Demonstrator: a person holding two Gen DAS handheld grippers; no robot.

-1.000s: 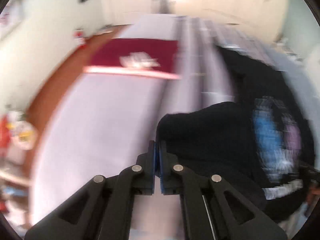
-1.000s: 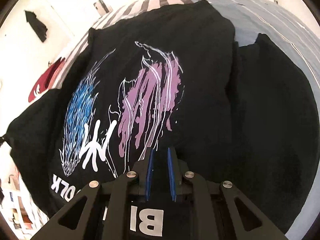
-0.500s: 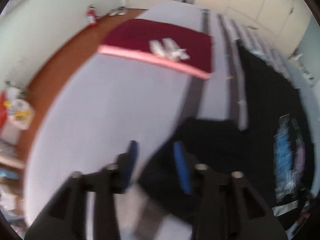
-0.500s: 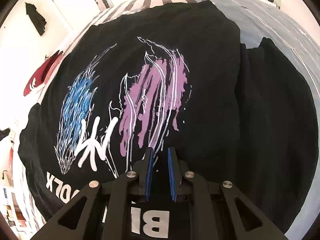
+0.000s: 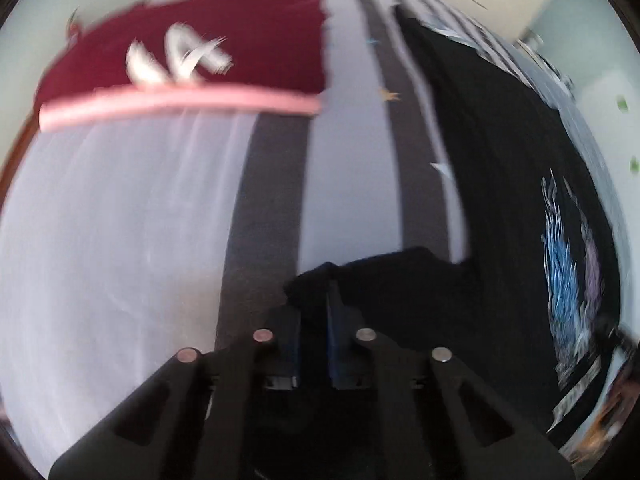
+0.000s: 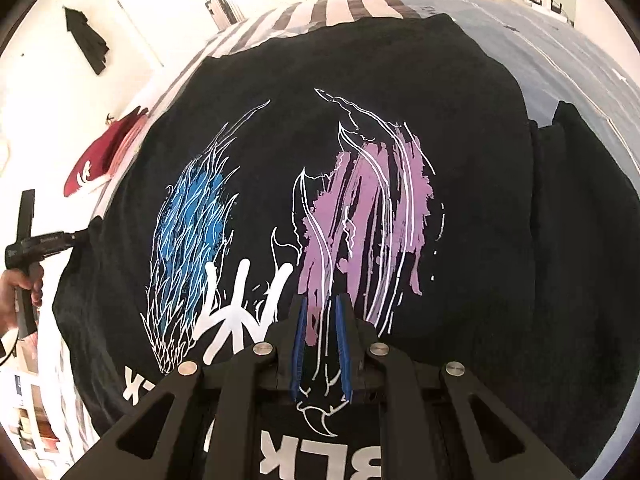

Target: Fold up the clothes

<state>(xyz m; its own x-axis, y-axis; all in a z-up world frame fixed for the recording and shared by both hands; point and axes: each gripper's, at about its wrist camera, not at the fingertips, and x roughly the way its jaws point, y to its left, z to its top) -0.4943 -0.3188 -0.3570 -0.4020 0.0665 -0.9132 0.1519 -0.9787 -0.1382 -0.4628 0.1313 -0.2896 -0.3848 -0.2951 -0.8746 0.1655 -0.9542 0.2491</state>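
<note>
Landmark: black T-shirt (image 6: 360,80), spread print-side up across the bed (image 5: 120,240); striped bedding shows bare beyond its far hem and along its left edge. Long axis runs away from the right wrist camera, collar end nearest that camera, hem farthest.

Folded maroon garment (image 5: 192,44) lies on the bed well apart from the T-shirt, off its left side.

Left sleeve (image 5: 400,276) sticks out sideways from the T-shirt body over a grey stripe. Left gripper (image 5: 312,304) is at that sleeve's outer end; jaws closing, nearly together, with dark sleeve cloth between them. Frame is motion-blurred, so how firmly the cloth is pinched cannot be told for certain.

Right gripper (image 6: 320,340) sits over the lower part of the print near the collar end; jaws stand a narrow gap apart, printed cloth visible in the gap. Whether they pinch a ridge of it or merely hover: cannot tell.

Judgement: the next fold turns on the sleeve lying outboard of the body, so the left gripper, the nearer one, would carry it inward toward the print.

View differences: right wrist view shows the whole print, the right sleeve (image 6: 580,220) and the person's hand (image 6: 20,292) on the left tool. Left wrist view alone shows the sleeve tip at the jaws.
</note>
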